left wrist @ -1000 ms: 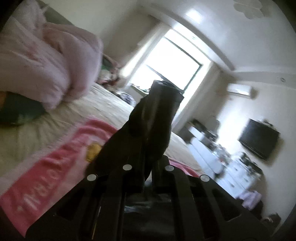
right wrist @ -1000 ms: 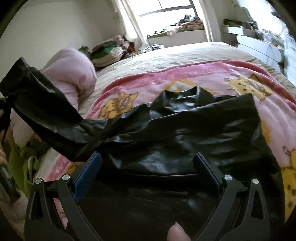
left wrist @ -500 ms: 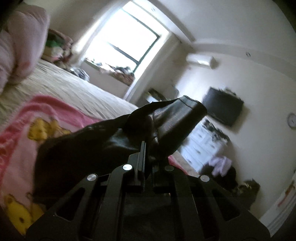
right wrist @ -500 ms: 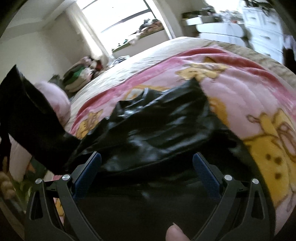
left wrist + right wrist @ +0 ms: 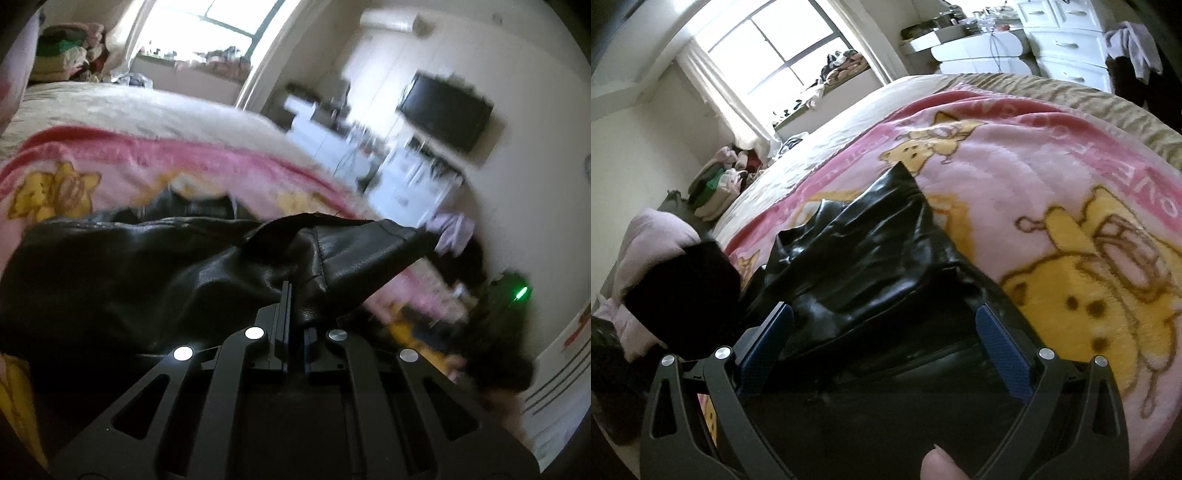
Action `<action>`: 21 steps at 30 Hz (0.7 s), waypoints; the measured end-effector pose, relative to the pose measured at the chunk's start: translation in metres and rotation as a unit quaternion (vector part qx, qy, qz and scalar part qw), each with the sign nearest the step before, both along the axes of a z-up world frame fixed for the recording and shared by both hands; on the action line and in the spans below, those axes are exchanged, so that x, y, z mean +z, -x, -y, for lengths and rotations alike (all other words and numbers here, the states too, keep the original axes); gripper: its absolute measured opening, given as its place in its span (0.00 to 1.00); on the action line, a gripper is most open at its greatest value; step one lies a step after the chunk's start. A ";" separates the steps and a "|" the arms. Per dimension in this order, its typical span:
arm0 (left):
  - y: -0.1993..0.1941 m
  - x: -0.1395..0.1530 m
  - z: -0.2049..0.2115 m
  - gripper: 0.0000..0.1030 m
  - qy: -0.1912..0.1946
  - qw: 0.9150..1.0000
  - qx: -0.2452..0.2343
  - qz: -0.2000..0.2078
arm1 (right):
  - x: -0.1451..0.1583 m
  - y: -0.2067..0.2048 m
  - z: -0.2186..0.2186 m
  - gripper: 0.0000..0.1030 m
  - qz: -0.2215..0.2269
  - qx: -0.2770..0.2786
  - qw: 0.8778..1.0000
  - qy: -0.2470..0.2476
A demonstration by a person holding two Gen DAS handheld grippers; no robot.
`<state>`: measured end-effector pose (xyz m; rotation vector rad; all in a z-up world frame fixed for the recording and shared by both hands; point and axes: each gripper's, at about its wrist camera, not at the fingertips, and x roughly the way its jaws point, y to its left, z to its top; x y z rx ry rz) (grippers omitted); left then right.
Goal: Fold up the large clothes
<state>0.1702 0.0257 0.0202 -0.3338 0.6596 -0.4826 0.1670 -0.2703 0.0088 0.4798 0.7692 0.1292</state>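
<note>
Bedroom daylight fell on a pink blanket. At lower centre, the left gripper clenched a sleeve of the black jacket, apparently to fold it across; the right gripper hovered spread wide above.

a pink cartoon blanket is covering the bed, a television is hanging over white drawers, and a pink pillow is lying nearby.

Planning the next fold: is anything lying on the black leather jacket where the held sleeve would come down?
Nothing visible does. The left gripper is shut on the sleeve, and the black leather jacket lies bare on the pink cartoon blanket; the open right gripper only hovers over its near edge.
</note>
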 end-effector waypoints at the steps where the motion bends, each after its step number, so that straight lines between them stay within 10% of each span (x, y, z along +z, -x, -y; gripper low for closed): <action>1: -0.004 -0.010 0.005 0.00 -0.012 1.000 -0.005 -0.014 | 0.000 -0.001 0.003 0.96 0.000 -0.003 1.000 -0.001; 15: -0.011 -0.063 0.040 0.05 -0.125 0.986 -0.021 -0.108 | -0.005 -0.024 -0.003 0.95 -0.036 0.047 0.998 -0.011; 21: -0.004 -0.056 0.040 0.40 -0.163 0.981 -0.017 -0.100 | -0.027 -0.046 -0.029 0.81 -0.106 0.124 0.982 -0.091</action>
